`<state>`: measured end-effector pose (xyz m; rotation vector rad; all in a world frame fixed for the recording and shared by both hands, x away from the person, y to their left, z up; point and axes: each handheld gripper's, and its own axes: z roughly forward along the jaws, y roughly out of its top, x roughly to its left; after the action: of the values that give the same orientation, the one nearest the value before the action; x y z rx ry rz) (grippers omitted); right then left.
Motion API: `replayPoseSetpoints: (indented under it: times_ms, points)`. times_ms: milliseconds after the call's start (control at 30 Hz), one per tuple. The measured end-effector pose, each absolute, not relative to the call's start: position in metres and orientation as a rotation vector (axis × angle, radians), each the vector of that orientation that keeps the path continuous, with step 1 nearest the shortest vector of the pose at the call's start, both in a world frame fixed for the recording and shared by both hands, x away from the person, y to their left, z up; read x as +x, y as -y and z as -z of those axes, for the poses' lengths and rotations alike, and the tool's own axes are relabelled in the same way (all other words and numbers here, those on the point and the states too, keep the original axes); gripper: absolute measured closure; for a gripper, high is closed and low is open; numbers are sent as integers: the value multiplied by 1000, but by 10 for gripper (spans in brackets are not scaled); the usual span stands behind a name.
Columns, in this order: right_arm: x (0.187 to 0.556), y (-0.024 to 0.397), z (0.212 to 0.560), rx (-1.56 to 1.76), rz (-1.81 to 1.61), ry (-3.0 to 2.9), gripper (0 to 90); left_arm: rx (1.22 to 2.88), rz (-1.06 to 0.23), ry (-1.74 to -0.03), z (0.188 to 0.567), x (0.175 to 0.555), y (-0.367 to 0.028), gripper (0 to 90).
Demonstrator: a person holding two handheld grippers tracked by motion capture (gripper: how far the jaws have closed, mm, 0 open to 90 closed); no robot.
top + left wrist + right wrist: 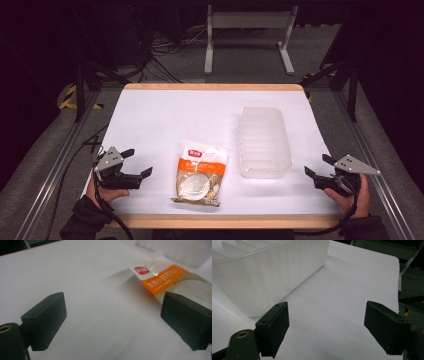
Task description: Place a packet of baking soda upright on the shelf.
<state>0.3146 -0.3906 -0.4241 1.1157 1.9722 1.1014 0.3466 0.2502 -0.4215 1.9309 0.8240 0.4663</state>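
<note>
Left tool (136, 163) sits at the near-left of the white bench (165, 120), jaws spread wide with nothing between them, aimed toward the snack packet (201, 173), close but not touching. The packet, orange band with clear window, lies flat at the near-centre, just left of the translucent plastic tub (263, 141). Right tool (320, 170) is at the near-right edge, jaws equally wide and empty, pointing at the tub's near corner with a gap between.

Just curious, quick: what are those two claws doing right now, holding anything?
Left gripper: open, holding nothing.
Right gripper: open, holding nothing.
</note>
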Motion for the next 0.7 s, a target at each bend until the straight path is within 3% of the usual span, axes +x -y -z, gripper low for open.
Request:
replayPoseSetpoints:
  times_ms: [333, 700]
  points:
    - [314, 385, 424, 1092, -1105, -2001, 205, 1962, -412, -875, 429, 355, -254, 63]
    - [307, 379, 430, 1086, -1066, -2048, 204, 2061, -203, -784, 421, 381, -227, 67]
